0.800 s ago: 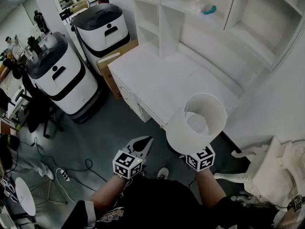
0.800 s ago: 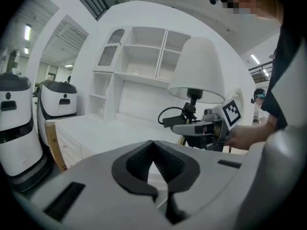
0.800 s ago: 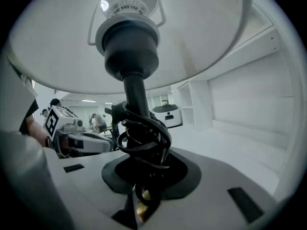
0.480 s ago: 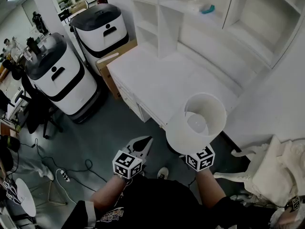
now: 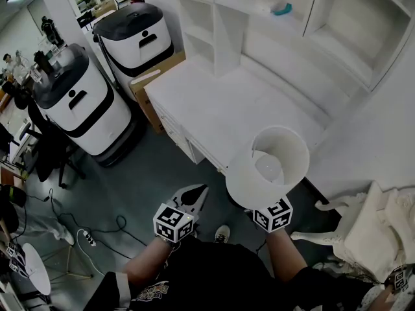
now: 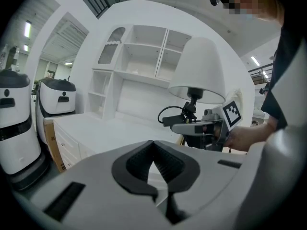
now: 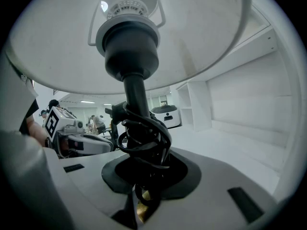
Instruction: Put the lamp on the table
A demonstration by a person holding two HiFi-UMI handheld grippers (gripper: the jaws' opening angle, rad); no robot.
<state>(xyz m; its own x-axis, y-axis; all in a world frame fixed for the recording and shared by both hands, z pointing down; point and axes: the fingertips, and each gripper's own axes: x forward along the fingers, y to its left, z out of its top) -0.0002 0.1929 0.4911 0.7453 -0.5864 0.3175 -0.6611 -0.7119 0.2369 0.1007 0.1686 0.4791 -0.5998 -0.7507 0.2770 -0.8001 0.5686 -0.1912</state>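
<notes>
The lamp (image 5: 268,167) has a white shade and black stem; the table (image 5: 214,102) is white; the floor (image 5: 149,173) dark grey.

head view: high, steeply down | gripper views: low, close, forward | shared: table (image 5: 220,109), lamp (image 5: 267,168)

Bright, even light; soft shadows; fisheye distortion, black corners

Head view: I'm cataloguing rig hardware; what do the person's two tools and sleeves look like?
The left tool and the right tool have pale grey bodies with black ribbed pads on the inner faces. A left cube and a right cube show black-and-white square markers. The person wears a black top with a pale print; the left sleeve has a light stripe at the cuff.
</notes>
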